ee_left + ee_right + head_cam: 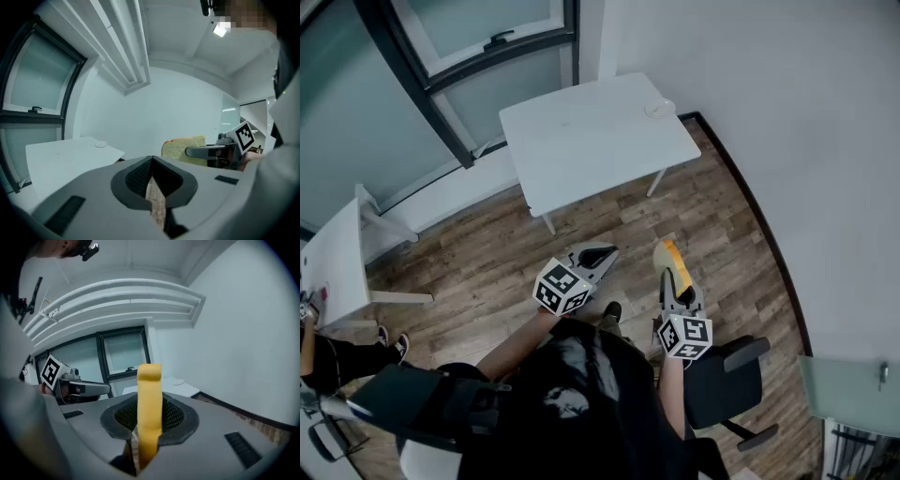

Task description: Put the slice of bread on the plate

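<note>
Yellow bread slice (149, 394) pinched upright, right tongs (148, 425) | left tongs (152, 164) pressed together | both near-level

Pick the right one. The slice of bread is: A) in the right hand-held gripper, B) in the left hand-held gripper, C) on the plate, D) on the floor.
A: the slice of bread stands edge-on, clamped between the jaws of the right hand-held gripper, away from the white table.
</note>
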The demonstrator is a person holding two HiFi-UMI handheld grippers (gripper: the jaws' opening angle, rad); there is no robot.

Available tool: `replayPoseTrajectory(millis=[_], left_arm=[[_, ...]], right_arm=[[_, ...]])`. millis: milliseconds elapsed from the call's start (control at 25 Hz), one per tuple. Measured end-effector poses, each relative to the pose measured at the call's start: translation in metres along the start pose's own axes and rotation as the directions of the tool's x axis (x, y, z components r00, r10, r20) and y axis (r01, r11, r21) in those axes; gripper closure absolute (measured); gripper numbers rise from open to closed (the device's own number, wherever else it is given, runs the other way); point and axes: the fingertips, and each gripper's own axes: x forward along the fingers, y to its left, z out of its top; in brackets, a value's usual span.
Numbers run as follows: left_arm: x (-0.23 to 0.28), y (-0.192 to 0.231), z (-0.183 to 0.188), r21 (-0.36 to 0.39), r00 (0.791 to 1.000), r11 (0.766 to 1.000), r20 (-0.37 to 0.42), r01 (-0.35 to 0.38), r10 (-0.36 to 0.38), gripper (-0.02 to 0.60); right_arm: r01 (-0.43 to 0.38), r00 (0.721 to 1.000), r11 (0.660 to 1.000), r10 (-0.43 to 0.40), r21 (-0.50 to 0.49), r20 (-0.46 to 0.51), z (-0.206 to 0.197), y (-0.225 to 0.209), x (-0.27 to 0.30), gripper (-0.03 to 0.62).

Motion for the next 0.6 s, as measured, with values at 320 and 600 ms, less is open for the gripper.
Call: replayPoseTrajectory(millis=[320, 600], left_arm=[[-0.0034, 0.0028, -0.0001, -0.008, 1.0, 1.0, -0.001, 0.003, -0.003, 0.577], [0.0049, 0.0035, -0.0024, -0.027, 1.0, 0.999, -0.009, 0.017, -0.017, 0.577]], right_arm=[[-0.01, 1.0, 1.0, 0.01, 0.002, 0.004, 0.0002, 0.0051, 0.0023, 0.499], [-0.023, 1.0, 1.0, 0.023, 0.006, -0.003, -0.0032, 0.0064, 0.0027, 0.499]])
